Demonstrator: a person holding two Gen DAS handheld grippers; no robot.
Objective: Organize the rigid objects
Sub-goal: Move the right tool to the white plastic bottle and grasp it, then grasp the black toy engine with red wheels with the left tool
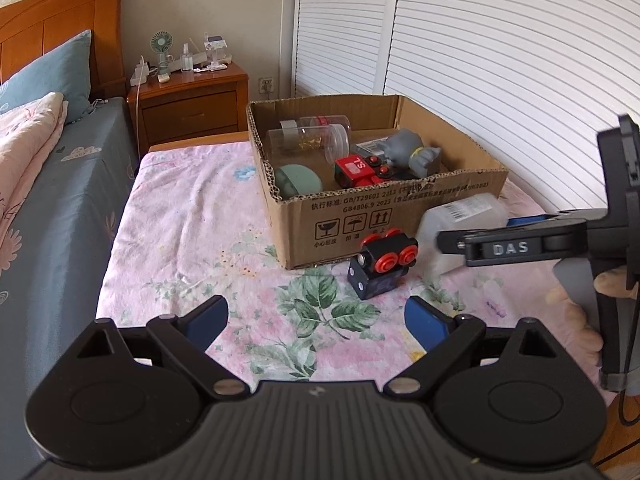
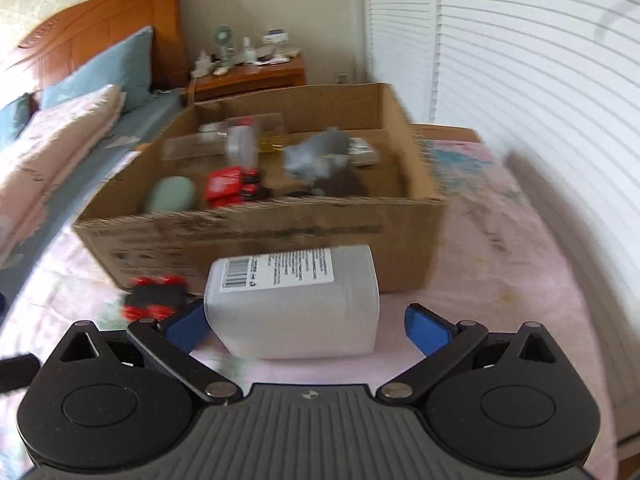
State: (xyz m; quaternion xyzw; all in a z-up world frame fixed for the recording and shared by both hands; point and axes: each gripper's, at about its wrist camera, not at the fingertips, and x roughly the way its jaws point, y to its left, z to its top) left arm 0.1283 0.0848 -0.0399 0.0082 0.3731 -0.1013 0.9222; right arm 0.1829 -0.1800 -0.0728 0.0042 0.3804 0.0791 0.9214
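A cardboard box [image 1: 400,216] stands on a floral cloth and holds clear jars [image 1: 308,136], a green round thing [image 1: 298,184], a red toy train [image 1: 356,172] and a grey figure [image 1: 412,152]. A black toy train with red wheels [image 1: 380,268] lies in front of the box, beyond my open, empty left gripper [image 1: 316,320]. A white plastic bottle [image 2: 296,300] lies on its side between the open fingers of my right gripper [image 2: 304,326]; the left pad [image 2: 186,326] is at its side, the right pad [image 2: 424,328] apart. The right gripper also shows in the left wrist view [image 1: 520,244].
A bed with a blue pillow [image 1: 44,76] and pink quilt [image 1: 24,148] lies to the left. A wooden nightstand [image 1: 188,96] with a small fan stands behind. White louvred doors [image 1: 480,40] fill the right side. The right wrist view is motion-blurred.
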